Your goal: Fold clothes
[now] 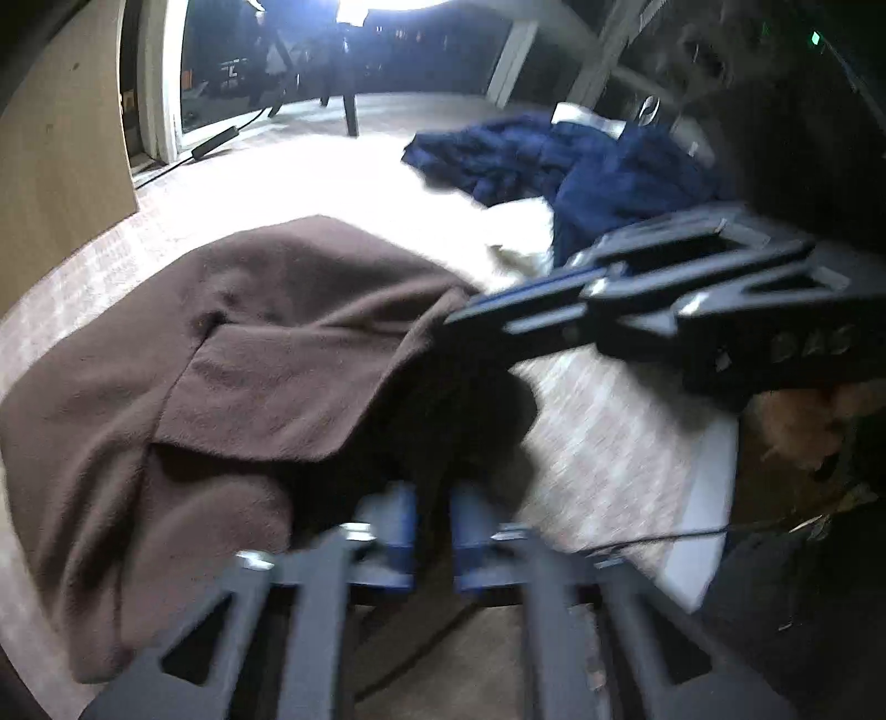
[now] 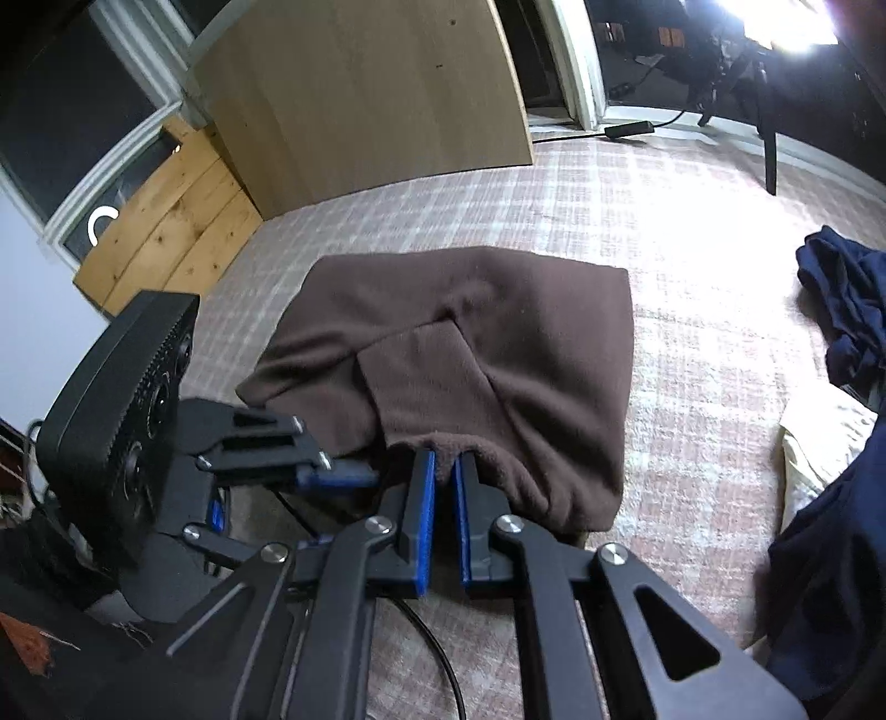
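Brown fleece [image 2: 470,365]: folded on the checked bed cover [image 2: 692,266], near edge lifted.
Right gripper [image 2: 443,476]: pinches the fleece's near hem.
Left gripper [image 1: 432,498]: closed on the same edge, just beside.
Blue clothes [image 1: 581,160]: well apart from the fleece.

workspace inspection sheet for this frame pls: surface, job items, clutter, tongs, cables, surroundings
Surface: pink-and-white checked cover, washed out by glare at the far side.
Job's things: brown fleece garment, partly folded, near edge gathered; navy clothes heaped at the far right, unfolded, with a cream cloth beside them.
Clutter: nothing seen beyond the clothes.
Grippers: right tongs shut on the brown fleece's near hem; left tongs shut on its near edge, close beside the right.
Cables: black cable running under the right tongs; power brick and lead on the floor.
Surroundings: light wood panel, plank board, white door frame, bright lamp.
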### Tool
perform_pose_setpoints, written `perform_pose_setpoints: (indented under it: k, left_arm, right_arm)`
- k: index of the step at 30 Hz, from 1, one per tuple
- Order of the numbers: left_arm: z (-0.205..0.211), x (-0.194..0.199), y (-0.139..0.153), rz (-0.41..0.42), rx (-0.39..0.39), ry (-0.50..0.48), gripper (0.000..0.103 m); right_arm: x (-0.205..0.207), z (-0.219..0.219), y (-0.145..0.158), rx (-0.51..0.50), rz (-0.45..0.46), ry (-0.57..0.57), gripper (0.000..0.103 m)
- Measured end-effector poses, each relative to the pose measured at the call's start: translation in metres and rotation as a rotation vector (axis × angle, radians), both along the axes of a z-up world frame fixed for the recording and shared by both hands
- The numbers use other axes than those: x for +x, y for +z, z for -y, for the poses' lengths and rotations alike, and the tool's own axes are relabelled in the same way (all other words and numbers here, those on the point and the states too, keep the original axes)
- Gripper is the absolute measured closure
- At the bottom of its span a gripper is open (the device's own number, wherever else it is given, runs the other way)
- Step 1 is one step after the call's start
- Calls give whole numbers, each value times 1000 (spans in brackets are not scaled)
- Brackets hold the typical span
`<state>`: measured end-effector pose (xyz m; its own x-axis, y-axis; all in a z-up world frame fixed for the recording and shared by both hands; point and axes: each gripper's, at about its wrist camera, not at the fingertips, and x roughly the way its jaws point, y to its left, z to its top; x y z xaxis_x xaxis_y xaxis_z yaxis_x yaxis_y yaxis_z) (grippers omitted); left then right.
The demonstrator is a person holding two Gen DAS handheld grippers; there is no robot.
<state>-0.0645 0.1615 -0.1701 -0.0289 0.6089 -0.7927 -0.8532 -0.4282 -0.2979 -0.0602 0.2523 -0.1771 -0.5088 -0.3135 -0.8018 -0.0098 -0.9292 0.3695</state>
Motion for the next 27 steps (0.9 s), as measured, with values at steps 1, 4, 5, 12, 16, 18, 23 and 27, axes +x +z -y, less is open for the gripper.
perform_pose_setpoints:
  k: [1,4,5,12,16,18,23,27]
  left_arm:
    - [1,2,0,0,11,-17,101]
    - [3,13,-6,-19,3,-79,100]
    - [5,15,-8,-11,-1,-90,100]
    - [28,31,-3,25,-20,-106,100]
    - [68,32,21,2,-18,-25,95]
    - [90,24,29,-7,-24,56,92]
    - [135,-6,30,14,-27,274,86]
    - [151,-27,18,43,-39,403,85]
  right_arm:
    - [0,-2,0,-12,2,-3,96]
    - [3,-9,-3,-52,44,-25,95]
    - [5,-11,-4,-63,62,-32,93]
    - [16,6,-26,-35,173,-11,76]
    - [10,13,-42,-44,227,-45,75]
    - [9,10,-48,-101,257,-83,75]
    - [10,11,-39,-109,244,-107,75]
    - [4,9,-42,-97,230,-131,75]
